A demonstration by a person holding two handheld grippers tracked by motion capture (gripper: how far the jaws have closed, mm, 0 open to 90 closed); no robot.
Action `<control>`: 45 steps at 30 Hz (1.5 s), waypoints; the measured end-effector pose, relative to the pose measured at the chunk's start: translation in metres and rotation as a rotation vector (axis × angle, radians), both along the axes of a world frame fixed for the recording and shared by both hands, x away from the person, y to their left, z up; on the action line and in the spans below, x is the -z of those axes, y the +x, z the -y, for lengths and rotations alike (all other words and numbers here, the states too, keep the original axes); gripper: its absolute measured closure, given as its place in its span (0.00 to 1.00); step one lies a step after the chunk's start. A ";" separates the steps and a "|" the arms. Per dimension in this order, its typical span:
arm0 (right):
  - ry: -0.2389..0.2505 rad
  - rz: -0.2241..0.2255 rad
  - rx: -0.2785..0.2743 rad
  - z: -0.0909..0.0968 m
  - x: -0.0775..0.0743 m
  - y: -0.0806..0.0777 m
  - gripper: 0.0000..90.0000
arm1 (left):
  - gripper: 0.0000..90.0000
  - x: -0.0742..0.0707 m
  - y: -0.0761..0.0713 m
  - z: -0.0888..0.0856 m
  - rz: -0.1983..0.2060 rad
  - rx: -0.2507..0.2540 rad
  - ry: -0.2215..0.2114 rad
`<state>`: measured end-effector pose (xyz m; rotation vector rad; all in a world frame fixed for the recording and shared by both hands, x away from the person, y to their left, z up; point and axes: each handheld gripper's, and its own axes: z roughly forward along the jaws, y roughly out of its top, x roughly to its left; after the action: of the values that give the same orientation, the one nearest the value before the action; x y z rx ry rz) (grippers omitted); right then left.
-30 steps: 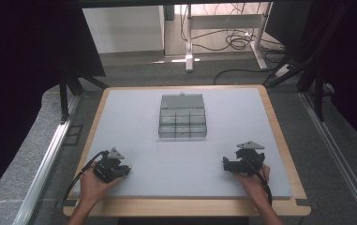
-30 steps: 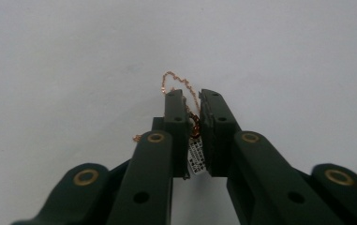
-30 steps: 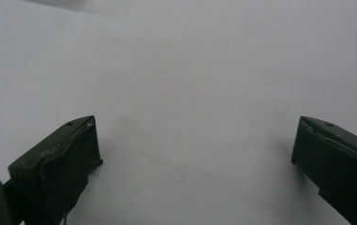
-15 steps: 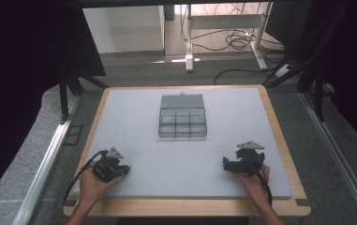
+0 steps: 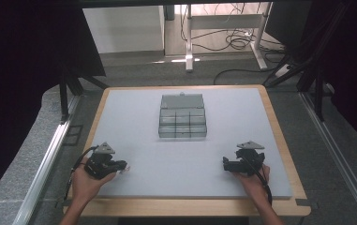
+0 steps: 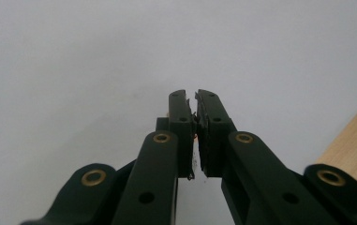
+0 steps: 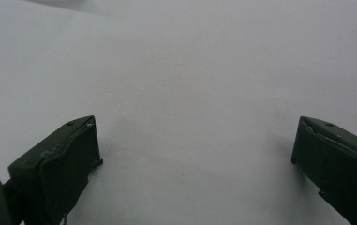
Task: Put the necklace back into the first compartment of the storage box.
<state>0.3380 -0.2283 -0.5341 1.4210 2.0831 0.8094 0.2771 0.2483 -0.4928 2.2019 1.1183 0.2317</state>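
My left gripper (image 5: pixel 120 165) hovers over the front left of the grey mat (image 5: pixel 134 117), held in a hand. In the left gripper view its jaws (image 6: pixel 192 93) are shut, pads nearly touching; a tiny orange speck sits between them and I cannot tell what it is. My right gripper (image 5: pixel 226 164) rests at the front right of the mat, its tips pointing left. Its jaws (image 7: pixel 195 126) stand wide open over bare mat with nothing between them. A clear plastic compartment box (image 5: pixel 182 117) with its lid raised at the back sits at the mat's centre.
The mat lies on a wooden tabletop (image 5: pixel 279 122) whose light edge (image 6: pixel 354 145) shows in the left gripper view. Black curtains flank the table. Behind it are a desk leg (image 5: pixel 189 42) and floor cables (image 5: pixel 237 42).
The left hand and its gripper have lifted a little and shifted slightly left. The right hand has stayed still.
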 end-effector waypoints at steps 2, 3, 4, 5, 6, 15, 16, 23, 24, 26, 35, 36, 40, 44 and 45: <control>0.000 0.000 0.000 0.000 0.000 0.000 0.01 | 0.95 -0.004 0.000 0.001 0.004 0.001 -0.008; 0.000 0.000 0.000 0.000 0.000 0.000 0.01 | 0.95 -0.005 0.000 0.001 0.006 0.002 -0.011; 0.000 0.000 0.000 0.000 0.000 0.000 0.01 | 0.95 -0.006 0.000 0.001 0.007 0.001 -0.014; 0.000 0.000 0.000 0.000 0.000 0.000 0.01 | 0.95 -0.007 0.000 0.000 0.008 0.001 -0.017; 0.000 0.000 0.000 0.000 0.000 0.000 0.01 | 0.95 -0.008 0.000 0.000 0.008 0.001 -0.021; 0.000 0.000 0.000 0.000 0.000 0.000 0.01 | 0.95 -0.015 0.000 -0.006 0.017 -0.001 -0.059; 0.000 0.000 0.000 0.000 0.000 0.000 0.01 | 0.95 -0.015 0.000 -0.006 0.017 -0.001 -0.059; -0.001 0.001 -0.001 0.000 0.000 0.000 0.01 | 0.95 -0.027 -0.001 -0.009 0.034 -0.001 -0.095; -0.001 0.001 -0.001 0.000 0.000 0.000 0.01 | 0.95 -0.029 -0.001 -0.010 0.036 0.000 -0.098; -0.001 0.001 -0.001 0.000 0.000 0.000 0.01 | 0.95 -0.033 0.000 -0.009 0.039 0.005 -0.104; -0.002 0.001 -0.002 0.000 0.000 0.000 0.01 | 0.95 -0.046 0.000 -0.008 0.053 0.018 -0.114; -0.002 0.001 -0.002 0.000 0.000 0.000 0.01 | 0.95 -0.046 0.001 -0.008 0.055 0.020 -0.113; -0.002 0.001 -0.002 0.000 0.000 0.000 0.01 | 0.95 -0.052 0.002 -0.008 0.059 0.020 -0.117; -0.002 0.001 -0.002 0.000 0.000 0.000 0.01 | 0.95 -0.059 0.005 -0.007 0.066 0.025 -0.115; -0.002 0.001 -0.002 0.000 0.000 0.000 0.01 | 0.95 -0.060 0.006 -0.007 0.067 0.025 -0.115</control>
<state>0.3382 -0.2284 -0.5342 1.4176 2.0848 0.8087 0.2827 0.2550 -0.4323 2.0902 1.0417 0.2227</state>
